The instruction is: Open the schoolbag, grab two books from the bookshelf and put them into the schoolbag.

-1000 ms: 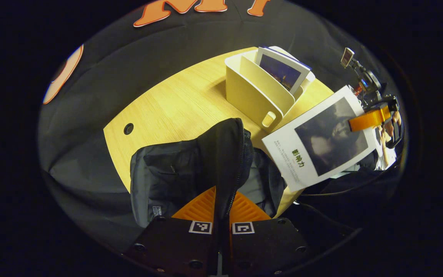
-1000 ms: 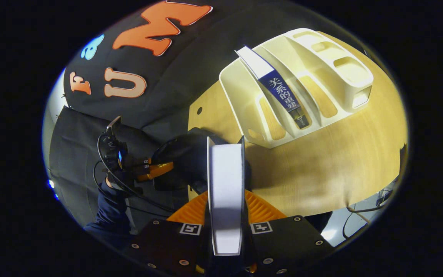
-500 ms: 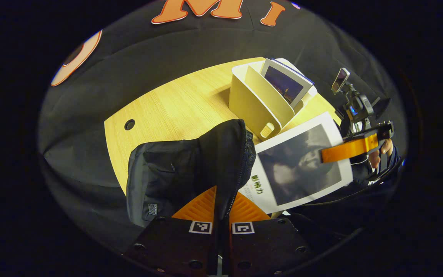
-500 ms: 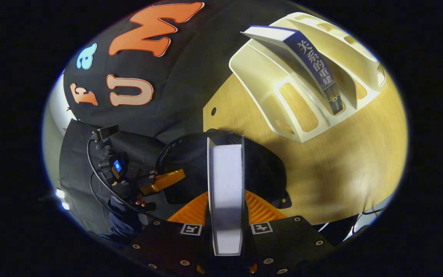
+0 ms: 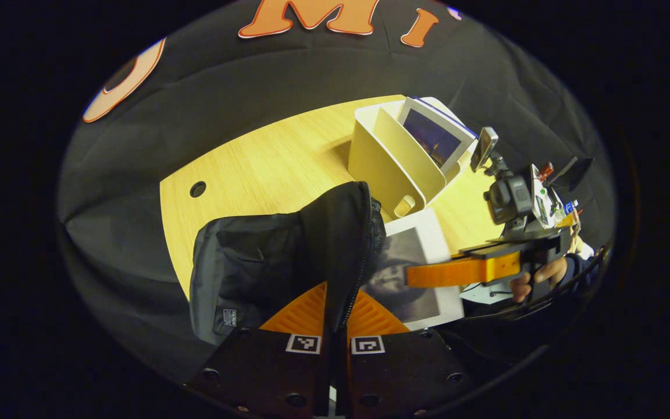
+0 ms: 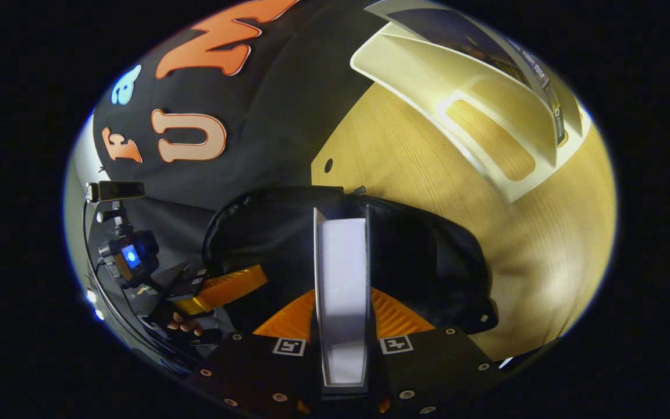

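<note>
At the table's near edge, the right hand-held gripper is gripping a book edge-first above the schoolbag, while the left hand-held gripper is pinching its flap.

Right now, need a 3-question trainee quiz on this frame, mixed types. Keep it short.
1. True or false: the left claw is shut on the schoolbag flap.
2. What is the right claw holding?
A. the bookshelf
B. a white-covered book
C. the zipper
3. Fill in: a second book stands in the cream ____ on the wooden table.

Key:
1. True
2. B, the white-covered book, poised over the bag.
3. bookshelf
</note>
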The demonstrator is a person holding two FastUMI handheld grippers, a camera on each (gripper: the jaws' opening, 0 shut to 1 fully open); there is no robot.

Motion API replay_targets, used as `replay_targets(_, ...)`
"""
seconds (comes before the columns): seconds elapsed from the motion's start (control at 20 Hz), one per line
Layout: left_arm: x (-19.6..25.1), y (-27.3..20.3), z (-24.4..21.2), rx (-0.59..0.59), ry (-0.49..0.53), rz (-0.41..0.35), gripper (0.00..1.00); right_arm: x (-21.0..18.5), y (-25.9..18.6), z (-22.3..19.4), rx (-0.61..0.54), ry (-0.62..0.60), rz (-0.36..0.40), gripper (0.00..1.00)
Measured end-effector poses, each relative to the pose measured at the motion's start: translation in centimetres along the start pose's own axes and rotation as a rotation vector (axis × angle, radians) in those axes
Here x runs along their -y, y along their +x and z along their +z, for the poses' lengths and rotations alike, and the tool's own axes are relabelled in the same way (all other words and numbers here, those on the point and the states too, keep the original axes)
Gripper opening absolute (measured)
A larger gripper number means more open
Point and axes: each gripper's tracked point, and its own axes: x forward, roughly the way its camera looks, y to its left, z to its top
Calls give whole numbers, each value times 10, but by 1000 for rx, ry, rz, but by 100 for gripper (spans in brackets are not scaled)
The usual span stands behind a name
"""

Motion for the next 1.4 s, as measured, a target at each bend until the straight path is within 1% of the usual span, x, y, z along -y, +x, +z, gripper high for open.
replay_targets(0.1,2,2,1,11,-5,-8,5,-1,18,3,31,21,9,31)
replay_targets(0.25,5,5,3,26,-20,-19,5,-2,42,2,61,-18,-6,31)
replay_targets(0.4,8,4,4,37,-46,-24,5,-3,59,-6,23,-11,-15,33)
replay_targets(0.45,9,4,4,36,-55,-23,5,3,67,-9,2,-18,-51,35)
replay_targets(0.5,9,6,4,37,-64,-22,5,11,72,-18,-43,-34,-86,37)
replay_targets(0.55,8,9,2,33,-73,-25,5,16,78,-23,-75,-60,-109,46)
replay_targets(0.6,6,10,2,35,-76,-25,5,17,87,-27,-102,-83,-127,35)
replay_targets(0.65,6,11,2,33,-81,-23,5,17,91,-31,-124,-108,-136,59)
replay_targets(0.7,5,10,2,37,-87,-19,5,17,85,-39,-146,-141,-141,83)
replay_targets(0.8,1,11,1,43,-116,0,5,24,77,-40,-178,-218,-175,88)
replay_targets(0.85,1,12,0,45,-130,6,5,31,73,-40,-193,-247,-203,97)
replay_targets(1.0,1,10,-3,49,-149,34,5,48,49,-37,-232,-342,-272,98)
replay_targets(1.1,2,10,-4,50,-161,47,5,57,39,-31,-239,-387,-285,98)
replay_targets(1.25,4,12,-7,47,-172,65,5,61,27,-24,-246,-406,-300,98)
replay_targets(1.4,6,15,-9,44,-181,70,5,65,3,-19,-265,-492,-328,98)
